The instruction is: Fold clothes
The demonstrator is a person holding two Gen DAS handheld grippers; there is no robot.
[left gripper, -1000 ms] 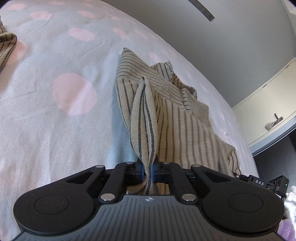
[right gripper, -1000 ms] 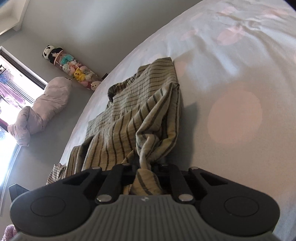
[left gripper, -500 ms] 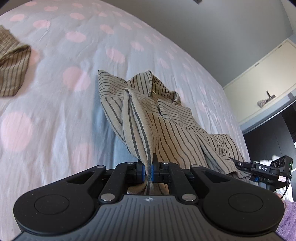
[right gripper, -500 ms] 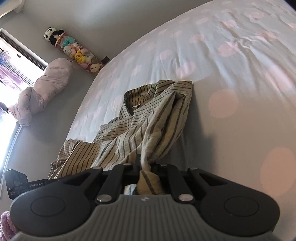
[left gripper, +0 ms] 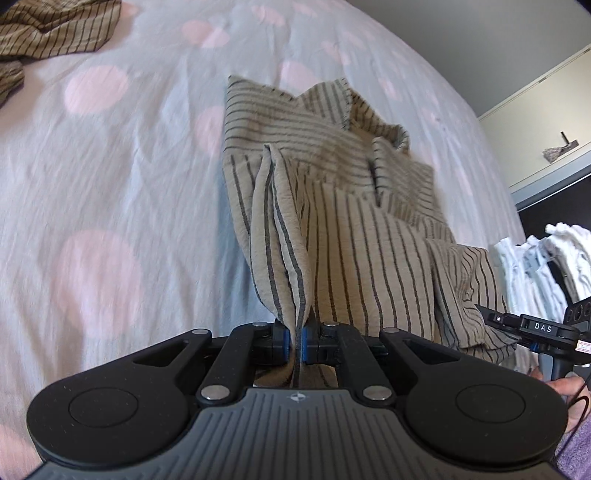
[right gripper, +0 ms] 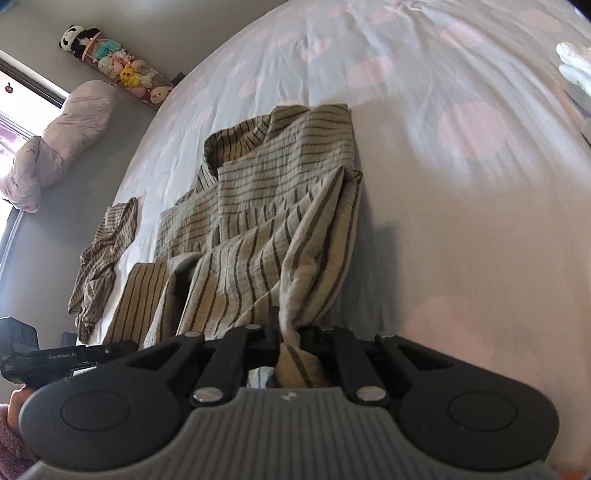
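Observation:
A beige shirt with dark stripes (left gripper: 351, 236) lies stretched on the bed, collar end far from me. My left gripper (left gripper: 294, 341) is shut on a pinched fold of its near edge. My right gripper (right gripper: 291, 338) is shut on another bunched part of the same striped shirt (right gripper: 266, 229). In the left wrist view the right gripper (left gripper: 532, 328) shows at the right edge, held by a hand. The left gripper (right gripper: 70, 360) shows at the lower left in the right wrist view.
The bed sheet (left gripper: 110, 184) is pale blue with pink dots. Another striped garment (left gripper: 55, 29) lies crumpled at the far left, also seen as a striped heap (right gripper: 103, 254). White folded clothes (left gripper: 543, 266) hang at right. A pillow (right gripper: 55, 147) and plush toys (right gripper: 118, 66) sit by the wall.
Both grippers keep their hold on the shirt and have dropped back toward the bed after a lift. The shirt now lies flatter and more spread between them.

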